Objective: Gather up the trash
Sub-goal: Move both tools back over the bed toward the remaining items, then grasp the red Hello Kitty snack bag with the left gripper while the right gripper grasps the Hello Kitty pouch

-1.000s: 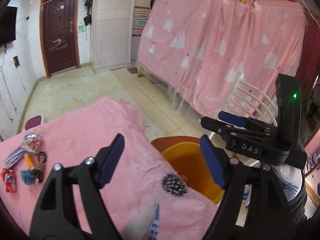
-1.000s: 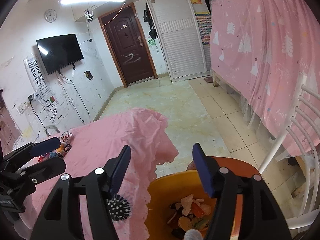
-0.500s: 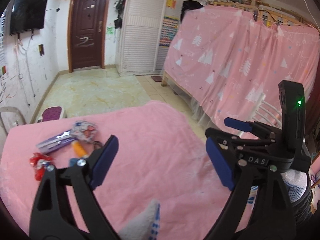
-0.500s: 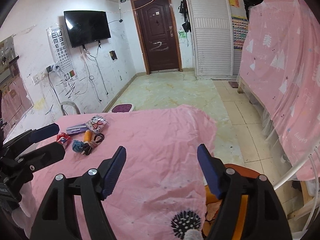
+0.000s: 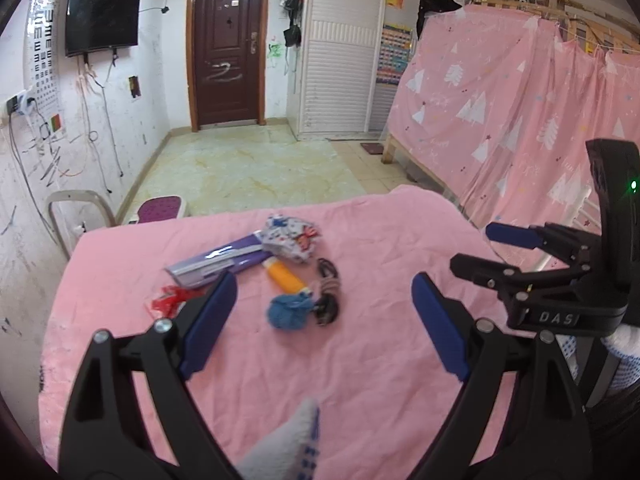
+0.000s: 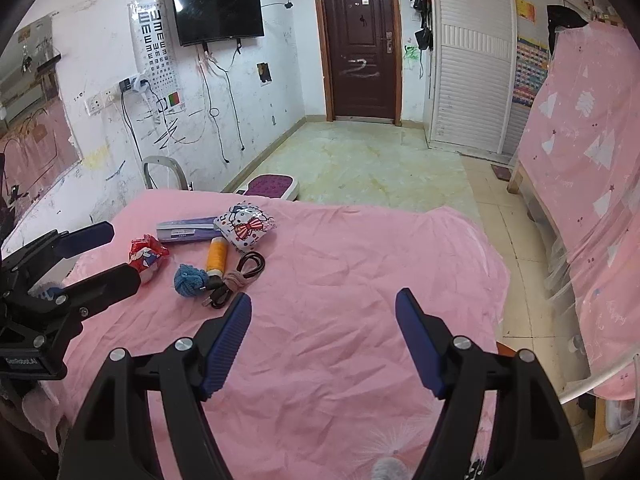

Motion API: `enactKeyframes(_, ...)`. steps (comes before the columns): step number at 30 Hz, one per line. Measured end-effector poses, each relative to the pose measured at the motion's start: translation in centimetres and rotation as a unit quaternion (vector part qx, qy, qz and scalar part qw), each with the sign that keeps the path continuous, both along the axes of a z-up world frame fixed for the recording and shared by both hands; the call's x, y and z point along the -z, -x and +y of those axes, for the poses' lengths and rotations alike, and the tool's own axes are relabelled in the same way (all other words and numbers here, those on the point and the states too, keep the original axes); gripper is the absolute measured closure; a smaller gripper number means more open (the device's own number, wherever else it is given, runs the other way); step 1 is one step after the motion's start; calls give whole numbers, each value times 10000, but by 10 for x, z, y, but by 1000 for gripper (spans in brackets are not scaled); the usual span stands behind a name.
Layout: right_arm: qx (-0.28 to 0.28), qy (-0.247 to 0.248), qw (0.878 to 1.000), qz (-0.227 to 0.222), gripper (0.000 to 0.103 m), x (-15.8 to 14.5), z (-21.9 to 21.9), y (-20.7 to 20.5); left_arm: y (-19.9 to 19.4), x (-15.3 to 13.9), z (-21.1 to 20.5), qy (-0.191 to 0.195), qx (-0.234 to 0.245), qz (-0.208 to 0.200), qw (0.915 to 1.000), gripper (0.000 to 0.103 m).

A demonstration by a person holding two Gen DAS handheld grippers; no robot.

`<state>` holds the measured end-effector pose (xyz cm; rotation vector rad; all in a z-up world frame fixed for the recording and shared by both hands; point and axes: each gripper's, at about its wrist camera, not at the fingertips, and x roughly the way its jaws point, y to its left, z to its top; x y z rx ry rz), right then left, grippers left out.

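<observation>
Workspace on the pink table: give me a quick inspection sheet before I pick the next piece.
Surface: pink tablecloth, wrinkled.
Job's things: red wrapper, cartoon-print bag, both lying on the cloth at the far left.
Clutter: purple box, orange spool, blue yarn ball, hair ties, bunched together.
Grippers: left claw and right claw both open, holding nothing, above the cloth.
Cables: black cable beside the spool; wall cords under the TV.
Surroundings: door, pink curtain, tiled floor.
</observation>
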<state>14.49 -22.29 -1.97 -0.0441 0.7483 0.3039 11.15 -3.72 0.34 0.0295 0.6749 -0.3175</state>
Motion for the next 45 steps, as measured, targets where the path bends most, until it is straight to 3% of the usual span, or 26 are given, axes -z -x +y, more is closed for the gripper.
enactKeyframes(14,-583,398,9975,70,36,0,63,-56,-32,27,61,-141,-637,332,9973,18)
enactKeyframes(17,-864,386,9955,101,36,3,79,-71,-41,30,69,-205,-702,404,9965,12)
enactKeyframes(24,-1412,416,9886,326,36,19,113,-105,-52,45,72,-634,-787,500,9936,10)
enactKeyframes(35,-1644,249,9833,742,36,50,127,-139,-65,62,84,-312,-813,1010,9911,8)
enactKeyframes(39,-1577,125,9838,843,36,58,125,-148,-67,68,85,-258,-864,1118,9896,24)
enactKeyframes(43,-1440,-31,9855,899,36,62,120,-152,-68,73,82,-274,-755,1189,9897,46)
enactKeyframes(45,-1372,-99,9866,874,36,61,115,-152,-66,73,81,-258,-710,1186,9901,48)
